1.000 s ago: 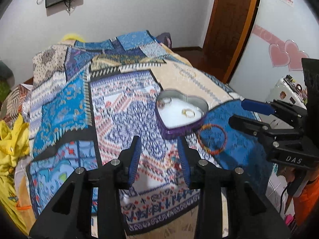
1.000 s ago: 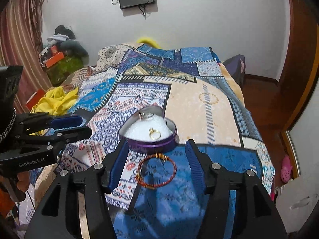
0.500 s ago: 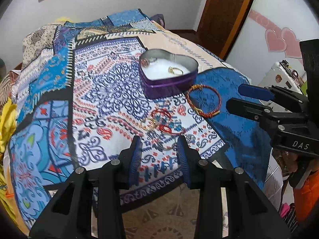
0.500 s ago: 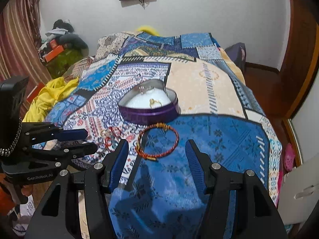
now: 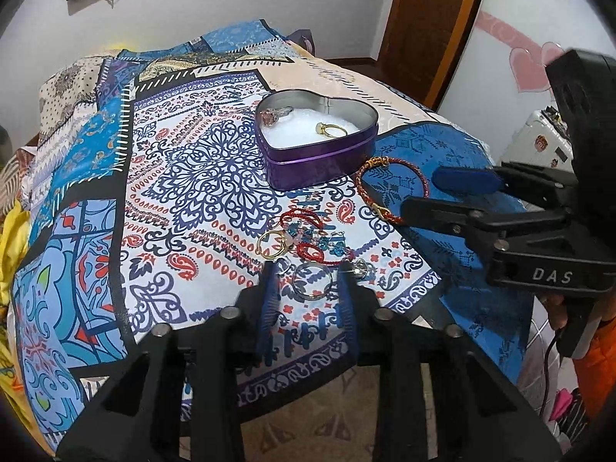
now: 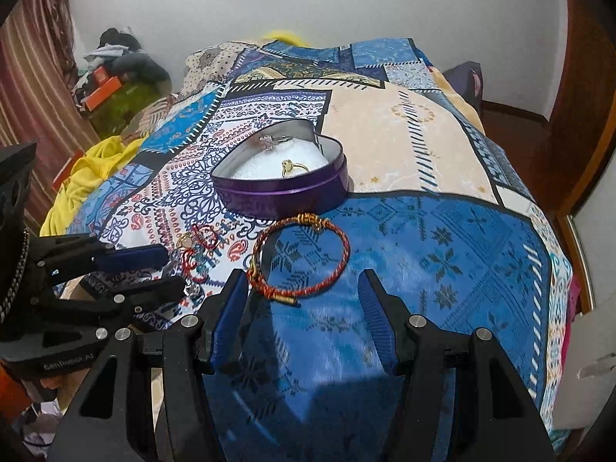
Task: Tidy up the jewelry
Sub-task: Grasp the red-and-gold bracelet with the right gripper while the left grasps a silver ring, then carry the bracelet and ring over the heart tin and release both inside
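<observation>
A purple heart-shaped tin [image 5: 321,165] [image 6: 283,194] with white lining sits on the patterned bedspread; it holds a gold ring [image 5: 334,129] [image 6: 293,166] and a silver ring [image 5: 278,114]. A red and gold bangle [image 5: 389,188] [image 6: 302,256] lies just in front of it. A small heap of rings and red beaded pieces [image 5: 308,248] [image 6: 198,250] lies to its left. My left gripper [image 5: 308,281] is open, its tips on either side of a silver ring [image 5: 312,281]. My right gripper [image 6: 304,288] is open just before the bangle.
The bedspread [image 5: 154,200] ends at a near edge over patterned floor. Yellow cloth [image 6: 82,177] lies at the bed's left side. A wooden door [image 5: 431,19] and a white wall with pink hearts stand to the right.
Both grippers have moved forward and down toward the bed. The left one now straddles the silver ring; the right one has come up to the bangle. Both stay open.
</observation>
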Demonstrator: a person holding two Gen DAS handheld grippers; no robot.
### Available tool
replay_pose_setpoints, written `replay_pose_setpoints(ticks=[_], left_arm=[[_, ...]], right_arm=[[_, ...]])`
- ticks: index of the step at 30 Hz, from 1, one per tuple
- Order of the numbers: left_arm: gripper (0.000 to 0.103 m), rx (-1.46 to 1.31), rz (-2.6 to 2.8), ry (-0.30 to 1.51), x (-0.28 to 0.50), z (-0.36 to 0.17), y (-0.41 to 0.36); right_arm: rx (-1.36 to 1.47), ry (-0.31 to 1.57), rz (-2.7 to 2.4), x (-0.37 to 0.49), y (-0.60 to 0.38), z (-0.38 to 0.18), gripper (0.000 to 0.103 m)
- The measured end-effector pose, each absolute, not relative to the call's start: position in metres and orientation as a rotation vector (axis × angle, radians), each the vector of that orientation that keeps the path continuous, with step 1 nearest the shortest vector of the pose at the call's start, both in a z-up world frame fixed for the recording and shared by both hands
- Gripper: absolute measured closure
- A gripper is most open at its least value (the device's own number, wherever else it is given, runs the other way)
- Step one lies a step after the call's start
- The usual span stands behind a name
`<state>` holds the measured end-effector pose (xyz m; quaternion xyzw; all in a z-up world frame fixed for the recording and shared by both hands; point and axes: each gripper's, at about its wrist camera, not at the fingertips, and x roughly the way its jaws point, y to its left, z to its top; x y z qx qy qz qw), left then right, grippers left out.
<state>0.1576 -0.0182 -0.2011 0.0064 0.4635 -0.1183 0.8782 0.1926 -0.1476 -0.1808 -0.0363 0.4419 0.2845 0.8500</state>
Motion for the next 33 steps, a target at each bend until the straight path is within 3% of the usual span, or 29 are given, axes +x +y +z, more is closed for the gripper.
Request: replay_pose_setpoints(ticks=[16, 19, 21, 24, 26, 33], left_arm=[[0.082, -0.026, -0.233, 0.945, 0.156, -0.196, -0.006], [0.082, -0.029, -0.225, 0.939, 0.156, -0.194, -0.003], [0.082, -0.033, -0.221, 0.936, 0.155, -0.193, -0.001], [0.082, -0.038, -0.215, 0.933, 0.156, -0.192, 0.001], [0.082, -0.040, -0.211, 0.928, 0.157, -0.190, 0.001], [0.082, -0.046, -0.208, 0.905, 0.157, -0.180, 0.003]], right_arm=[[-0.214, 0.873, 0.609, 0.191, -0.125, -0.190, 0.042], [-0.217, 0.867, 0.617, 0.191, -0.126, -0.191, 0.055], [-0.221, 0.865, 0.620, 0.192, -0.127, -0.191, 0.074], [-0.220, 0.863, 0.623, 0.193, -0.128, -0.192, 0.087], [-0.212, 0.864, 0.628, 0.192, -0.128, -0.192, 0.093], [-0.175, 0.868, 0.637, 0.191, -0.132, -0.190, 0.097]])
